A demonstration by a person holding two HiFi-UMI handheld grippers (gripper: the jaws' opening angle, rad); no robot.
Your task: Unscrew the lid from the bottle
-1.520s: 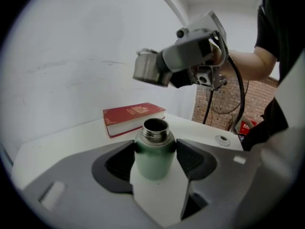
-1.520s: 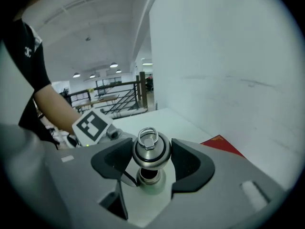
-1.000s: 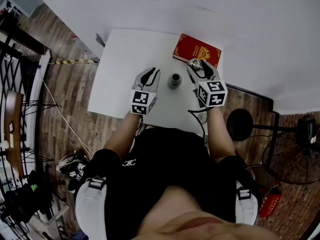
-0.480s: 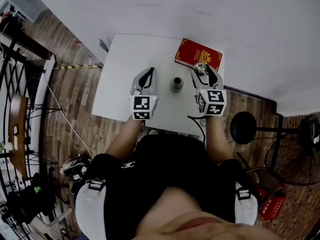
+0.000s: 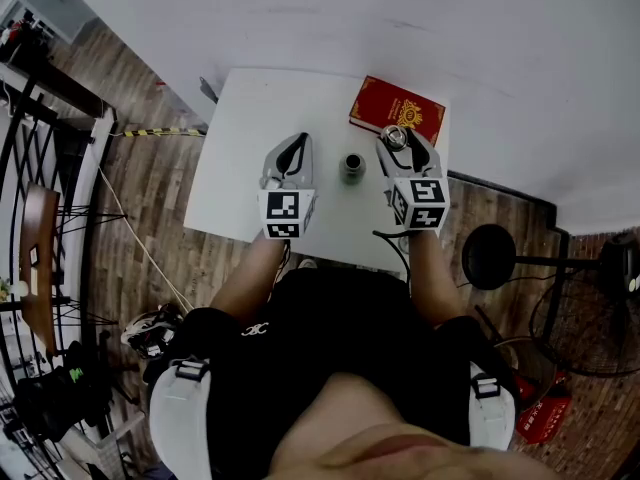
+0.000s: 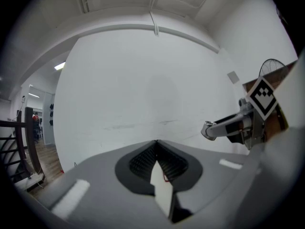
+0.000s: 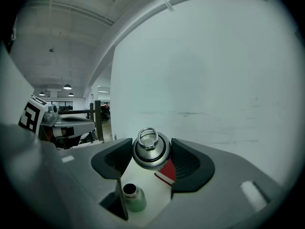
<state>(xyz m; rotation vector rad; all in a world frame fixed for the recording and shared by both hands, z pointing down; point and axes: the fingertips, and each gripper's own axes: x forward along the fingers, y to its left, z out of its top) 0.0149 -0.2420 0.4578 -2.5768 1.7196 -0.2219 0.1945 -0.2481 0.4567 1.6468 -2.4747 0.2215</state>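
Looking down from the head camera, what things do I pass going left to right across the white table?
left gripper → bottle, open → right gripper holding the lid

I see the small pale-green metal bottle [image 7: 133,198] standing upright on the white tabletop [image 5: 250,118], low and left of centre in the right gripper view; its steel neck is bare and its dark mouth is open; in the head view it sits slightly above frame centre. The round silvery metal lid [image 7: 151,150], topped by a wire ring, is off the bottle; it is clamped between the jaws of the right gripper [image 7: 151,160], ring side facing the camera, above and right of the bottle, clear of it.
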